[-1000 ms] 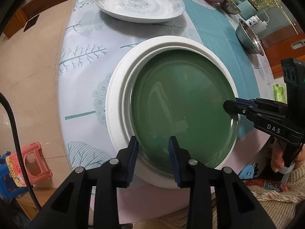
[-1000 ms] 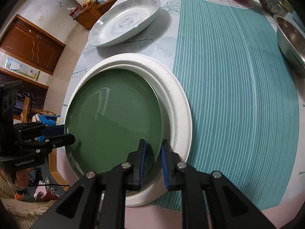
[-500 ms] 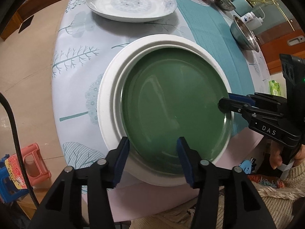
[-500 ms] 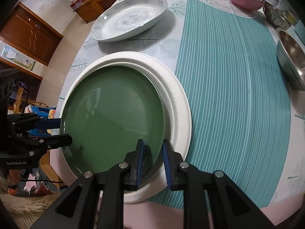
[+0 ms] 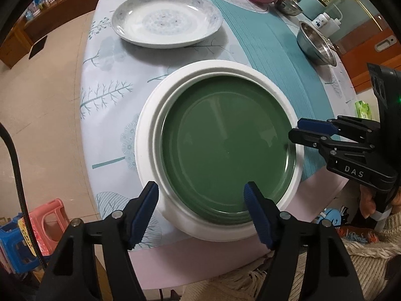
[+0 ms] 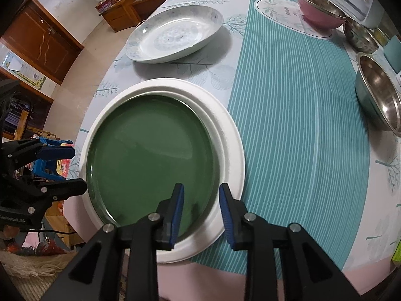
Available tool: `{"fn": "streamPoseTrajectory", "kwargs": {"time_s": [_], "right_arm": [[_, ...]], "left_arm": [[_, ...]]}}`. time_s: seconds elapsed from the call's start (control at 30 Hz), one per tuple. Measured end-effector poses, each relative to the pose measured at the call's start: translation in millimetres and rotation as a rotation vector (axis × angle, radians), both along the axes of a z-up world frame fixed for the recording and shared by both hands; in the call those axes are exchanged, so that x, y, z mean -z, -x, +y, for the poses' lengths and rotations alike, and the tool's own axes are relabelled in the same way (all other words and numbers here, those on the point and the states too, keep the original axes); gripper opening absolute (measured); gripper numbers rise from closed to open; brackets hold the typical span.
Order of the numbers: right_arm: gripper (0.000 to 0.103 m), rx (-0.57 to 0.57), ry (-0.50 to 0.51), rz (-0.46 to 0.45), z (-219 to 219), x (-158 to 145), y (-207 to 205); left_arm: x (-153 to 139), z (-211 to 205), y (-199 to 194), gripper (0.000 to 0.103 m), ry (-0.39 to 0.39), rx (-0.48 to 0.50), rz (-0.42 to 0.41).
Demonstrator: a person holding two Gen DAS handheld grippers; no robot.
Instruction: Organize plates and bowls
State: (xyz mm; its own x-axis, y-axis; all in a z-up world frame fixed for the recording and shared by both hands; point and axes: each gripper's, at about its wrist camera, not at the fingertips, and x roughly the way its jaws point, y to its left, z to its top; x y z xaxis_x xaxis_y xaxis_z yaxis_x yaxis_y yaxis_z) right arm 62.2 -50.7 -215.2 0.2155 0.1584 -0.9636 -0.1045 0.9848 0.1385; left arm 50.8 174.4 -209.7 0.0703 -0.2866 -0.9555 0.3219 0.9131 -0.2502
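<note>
A green plate (image 5: 225, 150) (image 6: 150, 155) lies nested inside a larger white plate (image 5: 147, 138) (image 6: 230, 150) near the table's front edge. My left gripper (image 5: 200, 188) (image 6: 79, 168) hovers over the stack's near rim. Its jaws are opening wide and the pads touch nothing. My right gripper (image 6: 201, 188) (image 5: 295, 128) is at the opposite rim. Its jaws are also opening, with the rims of both plates in the gap and the pads clear of them. A white plate with a blue pattern (image 5: 166, 22) (image 6: 175, 35) sits farther back.
A teal striped runner (image 6: 288, 125) crosses the table. A pink bowl (image 6: 320, 12), a small steel bowl (image 6: 361, 35) and a large steel bowl (image 6: 378, 90) stand at the far right. Pink and blue stools (image 5: 50, 215) are on the floor to the left.
Both grippers have spread their jaws off the green plate's rim, the left much wider. The left gripper has lifted slightly. The green plate stays in the white plate.
</note>
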Motion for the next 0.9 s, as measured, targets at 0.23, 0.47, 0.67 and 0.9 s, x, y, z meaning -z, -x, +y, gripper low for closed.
{"fn": "streamPoseTrajectory", "kwargs": {"time_s": [0.23, 0.47, 0.67, 0.9], "right_arm": [[0.029, -0.001, -0.009, -0.003, 2, -7, 3], [0.029, 0.005, -0.029, -0.045, -3, -35, 3], [0.029, 0.009, -0.052, -0.115, -8, -74, -7], [0.029, -0.009, -0.043, -0.224, -12, -125, -29]], "left_arm": [[-19, 0, 3, 0.069, -0.015, -0.007, -0.065], [-56, 0, -2, 0.075, -0.025, -0.023, -0.175], [-96, 4, -13, 0.080, -0.039, -0.042, -0.292], [-125, 4, -34, 0.081, -0.050, -0.072, -0.368]]}}
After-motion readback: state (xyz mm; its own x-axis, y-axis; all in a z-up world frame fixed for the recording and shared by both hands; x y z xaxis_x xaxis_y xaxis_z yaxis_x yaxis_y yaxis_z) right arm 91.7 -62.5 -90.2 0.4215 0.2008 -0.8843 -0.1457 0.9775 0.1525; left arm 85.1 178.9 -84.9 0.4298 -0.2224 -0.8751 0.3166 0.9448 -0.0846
